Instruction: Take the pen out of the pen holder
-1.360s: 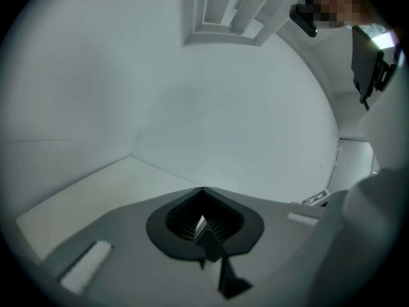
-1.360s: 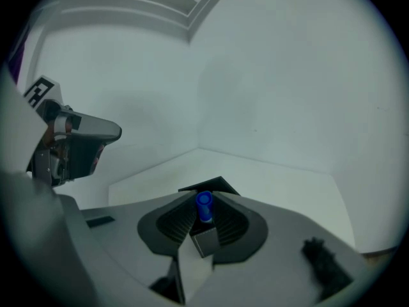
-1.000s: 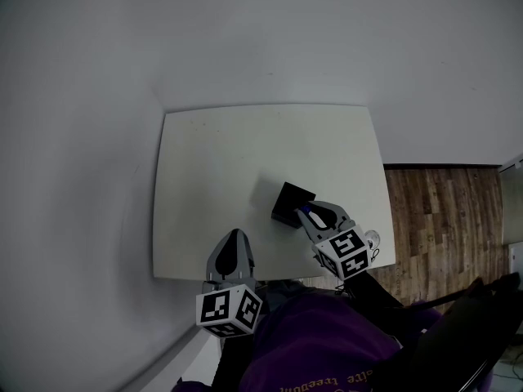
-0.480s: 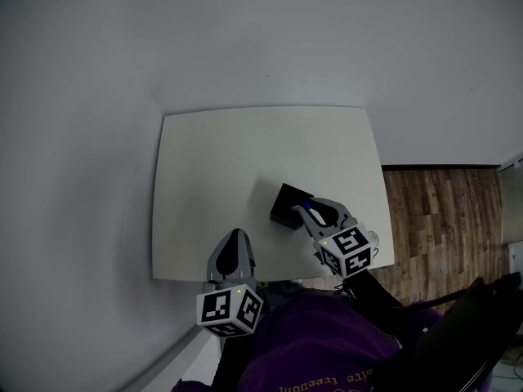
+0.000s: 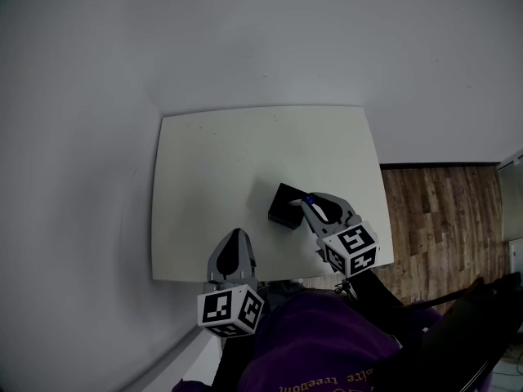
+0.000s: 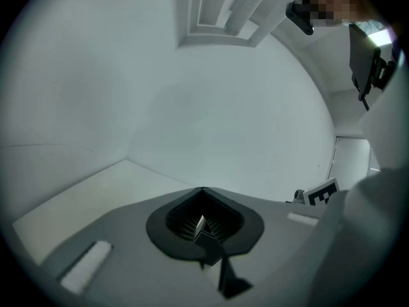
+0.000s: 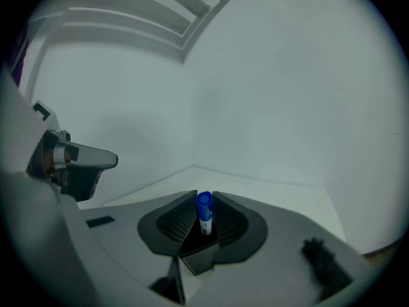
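Pen [image 7: 204,211] clenched in right gripper [image 7: 204,200], drawn slightly higher from the pen holder [image 5: 284,207] than before, left gripper [image 5: 235,235] closed (nothing held), unmoved at table [image 5: 212,162] edge.

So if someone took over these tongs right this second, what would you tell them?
Left tongs: shut, empty, over the near side of the white table.
Right tongs: closed on the blue-capped pen.
The pen's lower end sits in the black pen holder, near the table's right front.
Done: the grip. Left to do: lift the pen straight out.
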`<state>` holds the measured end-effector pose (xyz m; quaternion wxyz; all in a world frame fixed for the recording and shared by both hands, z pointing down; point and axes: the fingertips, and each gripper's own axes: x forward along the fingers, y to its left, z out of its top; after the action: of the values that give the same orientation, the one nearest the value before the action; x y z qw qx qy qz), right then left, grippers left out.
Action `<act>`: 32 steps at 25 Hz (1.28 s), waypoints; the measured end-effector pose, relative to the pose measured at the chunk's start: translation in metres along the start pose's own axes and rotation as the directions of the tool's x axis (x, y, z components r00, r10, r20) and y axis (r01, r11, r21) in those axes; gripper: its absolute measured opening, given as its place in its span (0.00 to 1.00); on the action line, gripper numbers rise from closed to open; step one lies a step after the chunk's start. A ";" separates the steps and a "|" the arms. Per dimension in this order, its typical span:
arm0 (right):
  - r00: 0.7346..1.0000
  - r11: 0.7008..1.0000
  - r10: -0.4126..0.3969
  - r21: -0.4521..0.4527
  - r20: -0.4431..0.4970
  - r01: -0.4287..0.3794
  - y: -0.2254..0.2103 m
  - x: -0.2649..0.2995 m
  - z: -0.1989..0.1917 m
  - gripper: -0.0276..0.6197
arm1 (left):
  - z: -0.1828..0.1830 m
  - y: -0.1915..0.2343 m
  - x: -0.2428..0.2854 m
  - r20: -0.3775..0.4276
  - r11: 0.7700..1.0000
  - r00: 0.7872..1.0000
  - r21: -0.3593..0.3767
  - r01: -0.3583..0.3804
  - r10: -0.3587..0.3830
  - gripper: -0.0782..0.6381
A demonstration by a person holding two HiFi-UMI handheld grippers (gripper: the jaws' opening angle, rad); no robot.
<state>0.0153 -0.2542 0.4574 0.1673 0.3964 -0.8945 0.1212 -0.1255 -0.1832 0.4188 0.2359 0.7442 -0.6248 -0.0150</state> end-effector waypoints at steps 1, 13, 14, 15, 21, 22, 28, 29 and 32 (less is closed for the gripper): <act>1.000 1.000 0.000 0.003 0.005 0.000 -0.001 0.000 0.001 0.17 | -0.001 0.000 0.000 0.002 1.000 1.000 0.002 0.001 -0.001 0.12; 0.996 0.996 -0.005 0.086 0.088 -0.002 -0.008 -0.013 0.018 0.17 | -0.002 -0.004 0.000 0.004 1.000 1.000 -0.016 0.009 -0.009 0.12; 0.996 0.996 -0.005 0.094 0.093 -0.003 -0.008 -0.014 0.019 0.17 | -0.003 -0.004 0.000 0.003 1.000 1.000 -0.013 0.009 -0.009 0.12; 0.995 0.995 -0.006 0.100 0.098 -0.004 -0.009 -0.015 0.021 0.17 | -0.003 -0.004 0.000 0.001 1.000 1.000 -0.008 0.009 -0.009 0.12; 0.992 0.994 -0.013 0.107 0.127 -0.001 -0.011 -0.022 0.028 0.17 | -0.002 -0.009 -0.001 -0.006 1.000 1.000 -0.005 0.015 -0.015 0.12; 0.991 0.994 -0.014 0.108 0.132 0.000 -0.012 -0.023 0.030 0.17 | -0.003 -0.009 -0.001 -0.001 1.000 1.000 -0.011 0.014 -0.014 0.12; 0.988 0.994 -0.015 0.111 0.156 -0.002 -0.012 -0.029 0.037 0.17 | -0.003 -0.010 -0.003 0.004 1.000 1.000 -0.002 0.024 -0.024 0.12; 0.987 0.994 -0.016 0.110 0.162 -0.002 -0.012 -0.030 0.039 0.17 | -0.003 -0.011 -0.002 0.004 1.000 1.000 -0.002 0.026 -0.026 0.12; 0.984 0.994 -0.018 0.112 0.175 -0.001 -0.013 -0.034 0.044 0.17 | -0.001 -0.015 -0.003 -0.002 0.999 1.000 -0.005 0.031 -0.031 0.12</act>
<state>0.0374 -0.2554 0.4052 0.0660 0.4180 -0.8959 0.1349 -0.1116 -0.1787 0.4131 0.2381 0.7533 -0.6127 -0.0198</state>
